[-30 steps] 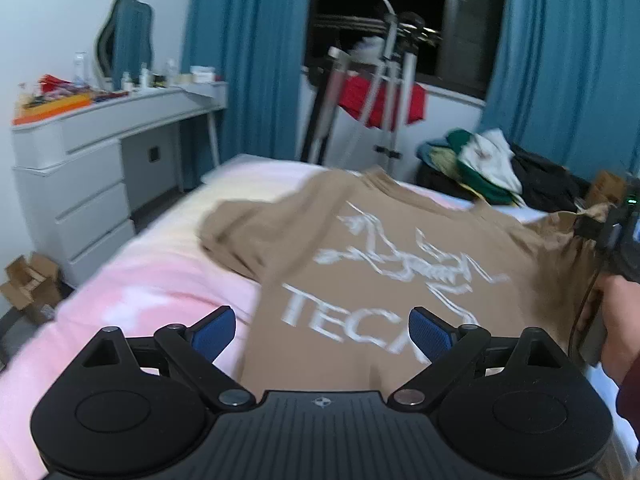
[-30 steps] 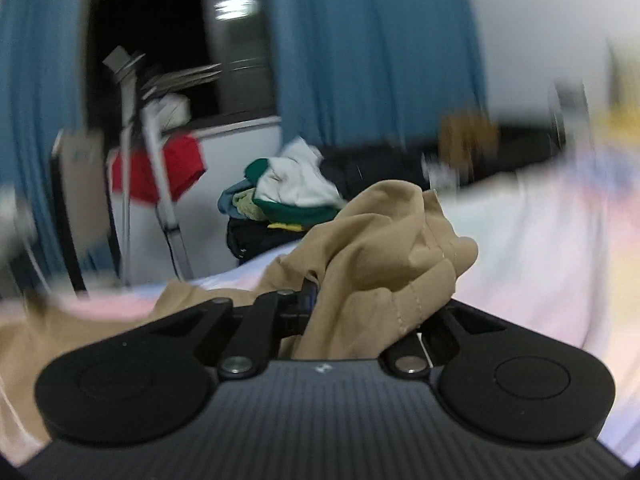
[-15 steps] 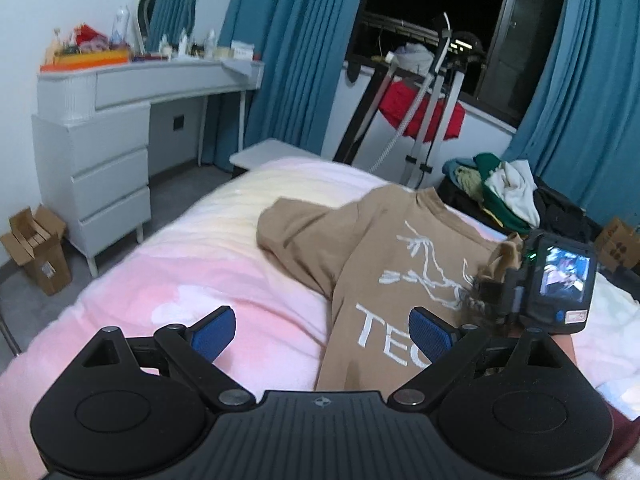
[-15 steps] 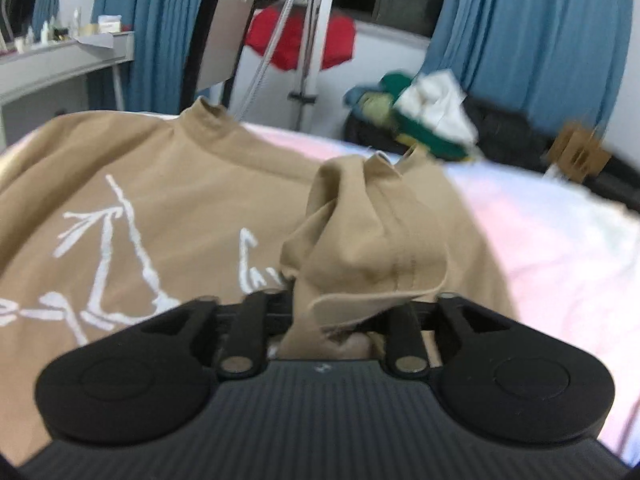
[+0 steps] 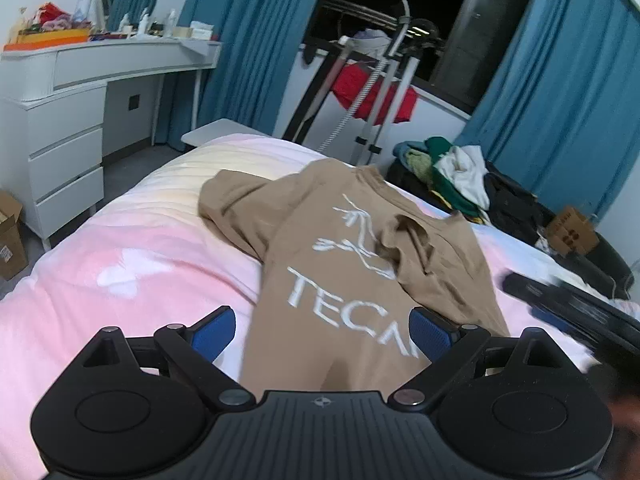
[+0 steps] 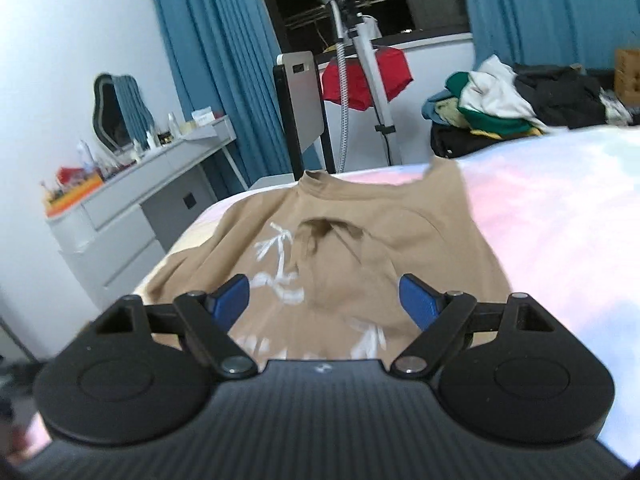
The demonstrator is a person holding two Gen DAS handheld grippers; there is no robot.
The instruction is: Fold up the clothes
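A tan T-shirt (image 5: 340,264) with white lettering lies on the pink bed (image 5: 132,248). Its right sleeve (image 5: 420,248) is folded in over the print; its left sleeve (image 5: 236,204) lies out to the left. The shirt also shows in the right wrist view (image 6: 360,236) with the folded sleeve (image 6: 332,248) on top. My left gripper (image 5: 322,334) is open and empty above the shirt's lower part. My right gripper (image 6: 324,300) is open and empty above the shirt, and shows blurred at the right of the left wrist view (image 5: 568,312).
A white dresser (image 5: 60,112) stands left of the bed. A garment steamer and rack (image 5: 376,92) stand beyond the bed's far end. A pile of clothes (image 5: 460,176) lies at the far right. A cardboard box (image 5: 10,232) sits on the floor.
My right gripper has let go of the sleeve, which now lies folded over the shirt, and has opened and pulled back. My left gripper stays open.
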